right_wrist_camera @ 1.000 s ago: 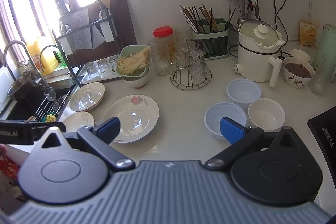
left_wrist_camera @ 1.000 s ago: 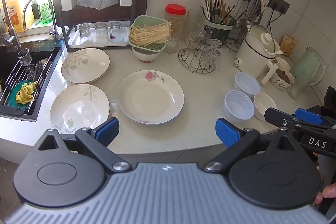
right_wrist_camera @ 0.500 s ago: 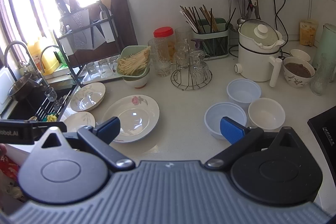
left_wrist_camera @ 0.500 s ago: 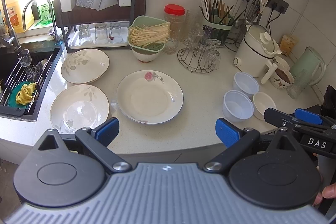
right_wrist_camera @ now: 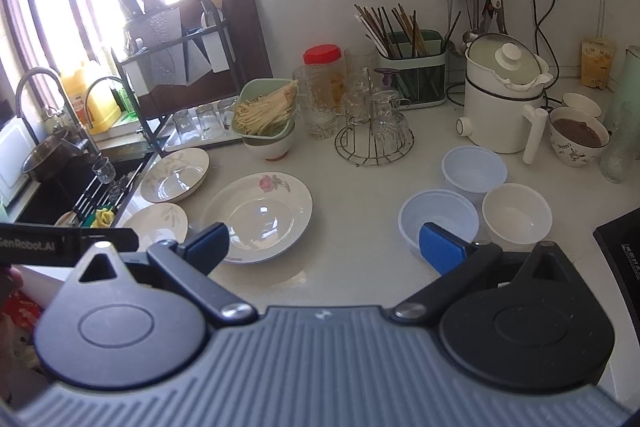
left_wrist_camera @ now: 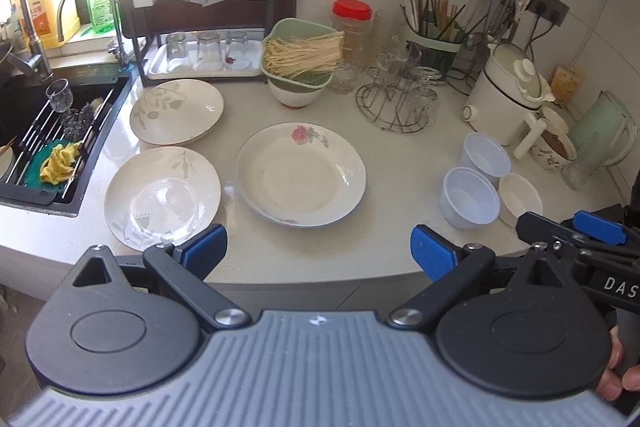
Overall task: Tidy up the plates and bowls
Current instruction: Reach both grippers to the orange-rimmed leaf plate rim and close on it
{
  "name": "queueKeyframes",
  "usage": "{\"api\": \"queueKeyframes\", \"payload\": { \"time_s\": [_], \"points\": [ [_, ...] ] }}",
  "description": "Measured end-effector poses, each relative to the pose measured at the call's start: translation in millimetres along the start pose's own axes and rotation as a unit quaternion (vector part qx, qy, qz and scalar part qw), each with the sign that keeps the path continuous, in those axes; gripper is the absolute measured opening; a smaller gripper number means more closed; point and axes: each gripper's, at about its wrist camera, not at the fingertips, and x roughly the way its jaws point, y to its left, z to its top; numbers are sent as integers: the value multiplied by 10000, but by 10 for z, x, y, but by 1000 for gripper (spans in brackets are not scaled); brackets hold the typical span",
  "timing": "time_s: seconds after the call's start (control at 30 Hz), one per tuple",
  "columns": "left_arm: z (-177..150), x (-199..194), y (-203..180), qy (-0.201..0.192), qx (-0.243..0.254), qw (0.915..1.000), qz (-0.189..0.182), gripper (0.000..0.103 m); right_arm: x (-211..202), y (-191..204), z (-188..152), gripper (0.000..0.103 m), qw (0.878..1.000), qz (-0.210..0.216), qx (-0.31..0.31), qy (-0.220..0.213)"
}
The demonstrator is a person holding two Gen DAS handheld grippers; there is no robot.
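Three white plates lie on the counter: a rose-patterned plate (left_wrist_camera: 301, 174) (right_wrist_camera: 258, 217) in the middle, a leaf-patterned plate (left_wrist_camera: 162, 195) (right_wrist_camera: 156, 223) at the front left and another leaf-patterned plate (left_wrist_camera: 177, 111) (right_wrist_camera: 175, 175) behind it. Three small bowls stand at the right: two translucent plastic bowls (left_wrist_camera: 469, 197) (left_wrist_camera: 485, 157) and a white bowl (left_wrist_camera: 520, 199); the right wrist view shows them too (right_wrist_camera: 439, 221) (right_wrist_camera: 474, 169) (right_wrist_camera: 517, 213). My left gripper (left_wrist_camera: 318, 253) is open and empty, held above the counter's front edge. My right gripper (right_wrist_camera: 324, 245) is open and empty, near the front plastic bowl.
A sink (left_wrist_camera: 48, 147) with a rack and yellow cloth is at the left. A dish rack (left_wrist_camera: 208, 7), a green basket of noodles (left_wrist_camera: 302, 55), a wire glass stand (left_wrist_camera: 400, 103), a white kettle (left_wrist_camera: 506, 95) and a chopstick holder (left_wrist_camera: 434, 43) line the back.
Both grippers have barely drifted; the jaws stay open. Nothing on the counter has moved.
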Motion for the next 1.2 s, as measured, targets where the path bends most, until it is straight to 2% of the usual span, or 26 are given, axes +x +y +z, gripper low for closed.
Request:
{"api": "queueKeyframes", "payload": {
  "time_s": [0.23, 0.47, 0.63, 0.9, 1.1, 1.2],
  "points": [
    [-49, -83, 58, -70, -119, 9996, 261, 100, 87, -104, -23, 103, 9997, 185, 112, 80],
    [-116, -102, 141, 6, -596, 9968, 538, 100, 95, -88, -92, 103, 9985, 508, -117, 169],
    [-68, -98, 305, -66, -747, 9958, 517, 100, 171, -6, -113, 103, 9981, 550, -140, 235],
    [203, 244, 823, 56, -510, 9983, 273, 100, 479, 353, -30, 103, 9985, 416, 150, 324],
    [493, 529, 1479, 115, -474, 9987, 149, 100, 800, 823, 56, 103, 9970, 607, 256, 399],
    [595, 697, 1801, 253, -471, 9986, 17, 100, 1021, 1072, 65, 103, 9945, 710, 469, 614]
  ]
}}
